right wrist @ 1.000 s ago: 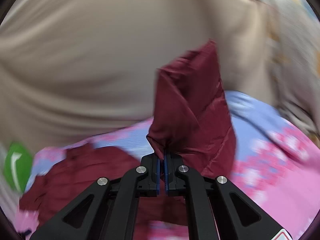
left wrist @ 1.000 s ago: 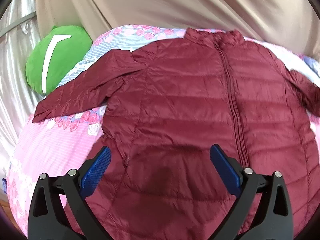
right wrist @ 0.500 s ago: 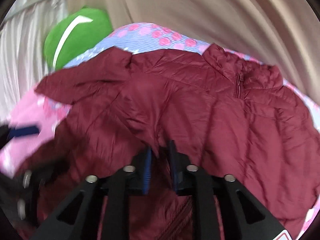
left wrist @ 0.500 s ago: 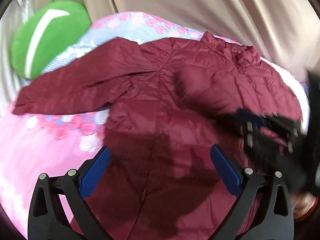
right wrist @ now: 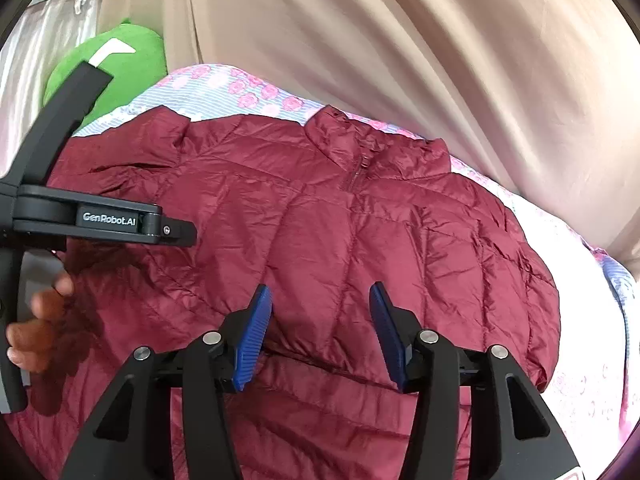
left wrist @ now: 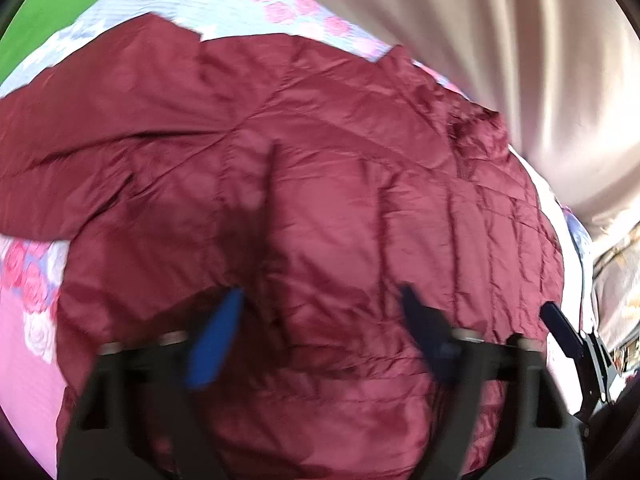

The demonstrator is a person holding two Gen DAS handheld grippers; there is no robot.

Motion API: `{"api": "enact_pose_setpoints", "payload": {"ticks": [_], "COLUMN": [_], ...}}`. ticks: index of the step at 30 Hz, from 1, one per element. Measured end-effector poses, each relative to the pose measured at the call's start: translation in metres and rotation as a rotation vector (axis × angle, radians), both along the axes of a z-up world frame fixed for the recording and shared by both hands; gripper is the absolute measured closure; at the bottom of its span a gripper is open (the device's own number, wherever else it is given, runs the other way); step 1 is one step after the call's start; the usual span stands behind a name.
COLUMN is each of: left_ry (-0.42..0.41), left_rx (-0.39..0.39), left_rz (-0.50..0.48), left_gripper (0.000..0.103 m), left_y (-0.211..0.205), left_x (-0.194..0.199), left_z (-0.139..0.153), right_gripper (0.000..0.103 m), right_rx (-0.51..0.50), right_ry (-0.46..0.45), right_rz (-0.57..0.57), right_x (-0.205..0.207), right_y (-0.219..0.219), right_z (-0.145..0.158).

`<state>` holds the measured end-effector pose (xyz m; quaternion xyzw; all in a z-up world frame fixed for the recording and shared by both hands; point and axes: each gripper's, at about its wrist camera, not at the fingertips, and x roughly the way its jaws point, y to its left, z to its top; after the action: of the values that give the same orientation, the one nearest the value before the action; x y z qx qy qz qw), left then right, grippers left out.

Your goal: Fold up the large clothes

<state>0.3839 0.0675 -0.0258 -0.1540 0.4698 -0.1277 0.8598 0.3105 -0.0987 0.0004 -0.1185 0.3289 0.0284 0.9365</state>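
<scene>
With the right sleeve now folded in across the chest, the maroon puffer jacket [right wrist: 328,240] lies front-up on the floral bedspread [right wrist: 224,88], collar [right wrist: 376,140] toward the beige curtain [right wrist: 400,40], zip closed. My right gripper [right wrist: 320,332] has just been opening; its blue pads stand apart over the folded sleeve, nothing pinched between them as far as I can see. My left gripper [left wrist: 320,328] has just been closing from wide to about halfway. That view is motion-blurred, jacket fabric lies between the pads, and I cannot tell whether they press on it; I read it as not yet gripping.

Handling notes, judged from the look of the cloth:
- Thin quilted shell, shiny: likely slippery, light, very compressible. Pads may slide off a flat pinch.
- Fill springs back, so folds may creep open unless pressed down.
- Best holds: stitched edges such as cuff, hem, shoulder seam, collar. Mid-panel pinches take only the outer layer.

The left sleeve [left wrist: 80,128] is spread out toward the green plush [right wrist: 120,60]. I would take it at or near the cuff and carry it across the chest.
</scene>
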Motion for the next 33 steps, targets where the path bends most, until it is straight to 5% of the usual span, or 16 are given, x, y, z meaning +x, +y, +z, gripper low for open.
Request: {"api": "enact_pose_setpoints", "payload": {"ticks": [3, 4, 11, 15, 23, 25, 26, 27, 30, 33], "left_ry": [0.01, 0.011, -0.179, -0.188, -0.148, -0.151, -0.15, -0.148, -0.147, -0.158], "left_rx": [0.0, -0.007, -0.001, 0.114, 0.185, 0.203, 0.207, 0.208, 0.212, 0.224], "left_rz": [-0.014, -0.018, 0.026, 0.028, 0.039, 0.035, 0.032, 0.032, 0.021, -0.014], "left_gripper": [0.092, 0.096, 0.099, 0.099, 0.099, 0.099, 0.099, 0.099, 0.099, 0.099], "left_y": [-0.005, -0.004, 0.023, 0.02, 0.012, 0.01, 0.01, 0.012, 0.009, -0.005], "left_x": [0.01, 0.012, 0.02, 0.033, 0.046, 0.047, 0.048, 0.048, 0.047, 0.044], "left_z": [0.0, 0.001, 0.05, 0.038, 0.004, 0.002, 0.0, 0.0, -0.009, -0.018], "right_gripper": [0.05, 0.05, 0.05, 0.048, 0.047, 0.067, 0.087, 0.092, 0.094, 0.09], "right_rx": [0.004, 0.003, 0.095, 0.227, 0.419, 0.448, 0.478, 0.493, 0.51, 0.463], "right_ry": [0.006, 0.008, -0.028, -0.03, 0.093, 0.111, 0.112, 0.091, -0.033, 0.07], "right_rz": [-0.006, -0.006, -0.227, -0.47, -0.467, -0.45, -0.424, -0.409, -0.391, -0.465], "right_x": [0.003, 0.003, 0.008, 0.018, 0.07, 0.082, 0.083, 0.083, 0.07, 0.089], "right_y": [-0.002, -0.004, -0.094, -0.181, -0.236, -0.238, -0.24, -0.239, -0.241, -0.256], "right_z": [-0.003, -0.004, 0.005, 0.003, -0.017, -0.022, -0.021, -0.017, -0.001, -0.037]}}
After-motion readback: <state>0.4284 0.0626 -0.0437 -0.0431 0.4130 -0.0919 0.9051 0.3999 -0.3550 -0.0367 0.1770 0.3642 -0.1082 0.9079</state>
